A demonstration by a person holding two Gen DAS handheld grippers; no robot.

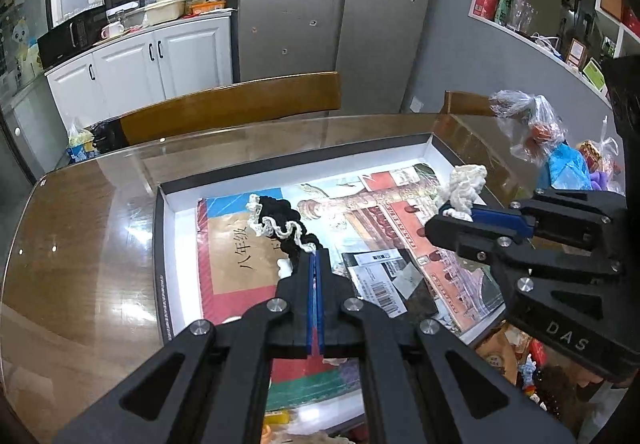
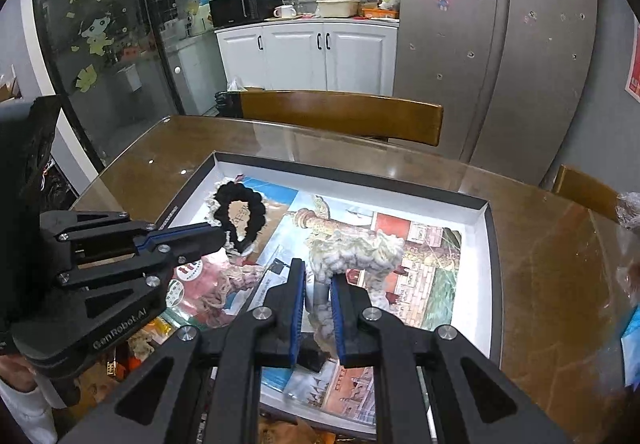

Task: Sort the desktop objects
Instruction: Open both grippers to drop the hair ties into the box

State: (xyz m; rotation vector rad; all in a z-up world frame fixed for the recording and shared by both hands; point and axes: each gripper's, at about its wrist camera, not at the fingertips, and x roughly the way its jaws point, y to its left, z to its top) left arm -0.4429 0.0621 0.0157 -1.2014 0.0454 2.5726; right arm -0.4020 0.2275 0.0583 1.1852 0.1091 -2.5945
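My left gripper (image 1: 315, 252) is shut on a black scrunchie with a cream lace edge (image 1: 280, 222). It hangs over the left part of a shallow box (image 1: 168, 244). From the right wrist the same scrunchie (image 2: 240, 213) shows as a black ring at the left gripper's (image 2: 218, 234) tips. My right gripper (image 2: 318, 276) is shut on a fluffy cream scrunchie (image 2: 356, 250), held over the middle of the box (image 2: 486, 256). In the left wrist view this cream scrunchie (image 1: 466, 185) sticks up from the right gripper (image 1: 450, 213).
The box holds books and printed sheets (image 1: 384, 276), plus a dark flat item. It lies on a glass-topped wooden table (image 1: 80, 244). Wooden chairs (image 1: 232, 109) stand behind the table. Plastic bags (image 1: 532, 127) sit at the right. Small clutter (image 2: 132, 348) lies near the front edge.
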